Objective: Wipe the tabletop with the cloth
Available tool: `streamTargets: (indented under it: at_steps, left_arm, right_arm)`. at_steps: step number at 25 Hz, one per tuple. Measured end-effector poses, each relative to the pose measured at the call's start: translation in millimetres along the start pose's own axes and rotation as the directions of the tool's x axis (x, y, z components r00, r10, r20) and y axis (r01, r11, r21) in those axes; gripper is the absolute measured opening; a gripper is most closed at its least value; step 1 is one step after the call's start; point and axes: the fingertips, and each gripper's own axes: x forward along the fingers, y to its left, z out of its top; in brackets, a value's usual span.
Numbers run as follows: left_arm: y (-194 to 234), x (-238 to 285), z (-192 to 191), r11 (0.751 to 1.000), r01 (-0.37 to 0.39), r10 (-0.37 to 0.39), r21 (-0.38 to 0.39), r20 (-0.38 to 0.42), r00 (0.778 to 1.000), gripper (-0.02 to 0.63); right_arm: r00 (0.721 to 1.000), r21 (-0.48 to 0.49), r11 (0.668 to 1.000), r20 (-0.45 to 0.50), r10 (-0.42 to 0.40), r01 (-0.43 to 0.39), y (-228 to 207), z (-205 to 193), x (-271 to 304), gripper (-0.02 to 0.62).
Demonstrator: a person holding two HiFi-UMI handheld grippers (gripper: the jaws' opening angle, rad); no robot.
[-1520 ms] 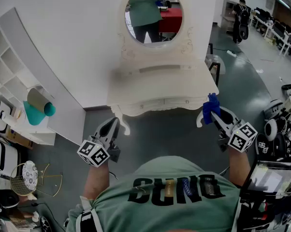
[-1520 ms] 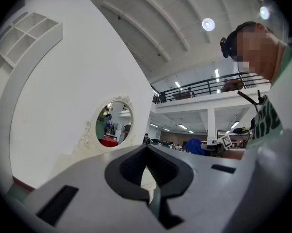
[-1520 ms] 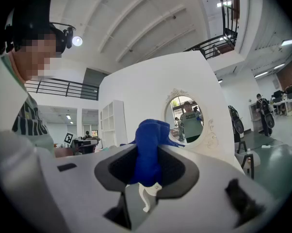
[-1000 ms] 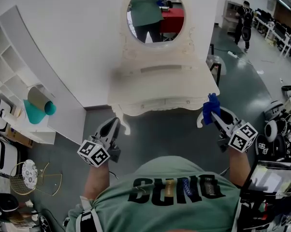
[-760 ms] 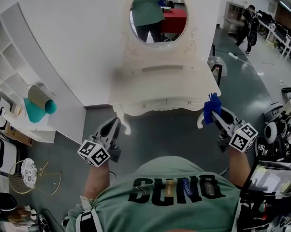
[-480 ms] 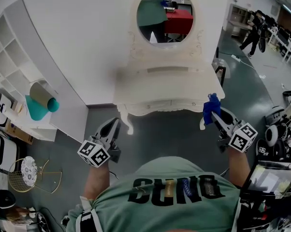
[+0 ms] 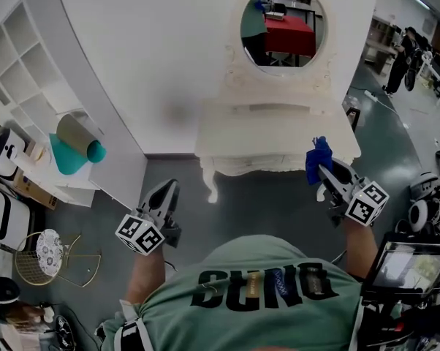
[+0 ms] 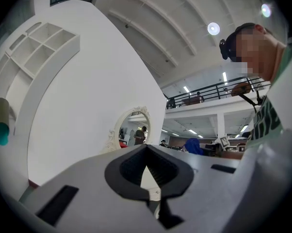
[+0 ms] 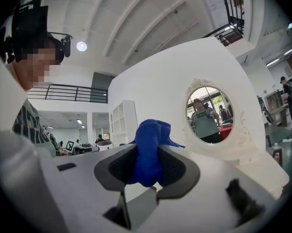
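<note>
The blue cloth [image 7: 319,158] is bunched and pinched between the jaws of the right gripper [image 7: 324,170], in the air at the front right corner of the white tabletop [image 7: 271,134]; whether it touches that edge I cannot tell. Open grey floor [image 7: 264,203] lies before the table's front edge. The left gripper [image 7: 168,190] hangs over it, jaws pressed together. The right gripper hides the table's right leg
</note>
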Motion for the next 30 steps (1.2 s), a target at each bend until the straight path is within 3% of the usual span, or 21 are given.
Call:
streamTargets:
  at_steps: [7,13,18,21,27,30]
  left_arm:
    - [45.1,-15.7,8.8,1.0,-0.026,0.026,0.002,-0.009,1.0,-0.002]
    - [66.9,8.5,1.0,0.997,-0.071,0.071,-0.006,-0.029,0.997,-0.002]
    - [83.1,77.5,-10.0,0.992,-0.123,0.124,0.022,-0.045,0.991,-0.002]
    - [89.0,135.4,-10.6,0.987,-0.163,0.163,0.001,-0.018,0.986,-0.002]
    - [92.1,247.7,-10.0,0.969,-0.248,0.248,-0.013,0.009,0.969,-0.002]
    - [95.5,292.4,-19.3,0.961,-0.277,0.276,-0.014,-0.019,0.961,-0.002]
  right_arm:
    - [0.998,0.017,0.999,-0.026,0.052,-0.052,15.3,-15.2,68.9,0.127]
    - [0.995,0.051,0.995,-0.038,0.093,-0.091,-18.6,-25.1,101.7,0.127]
    - [0.987,0.089,0.984,-0.025,0.157,-0.154,-94.0,-26.4,138.7,0.127]
    - [0.978,0.099,0.975,-0.04,0.205,-0.2,-148.5,-19.1,162.0,0.127]
    - [0.944,0.086,0.946,-0.08,0.319,-0.312,-252.4,7.5,209.2,0.127]
    - [0.933,0.102,0.933,-0.079,0.352,-0.344,-294.9,12.5,232.7,0.127]
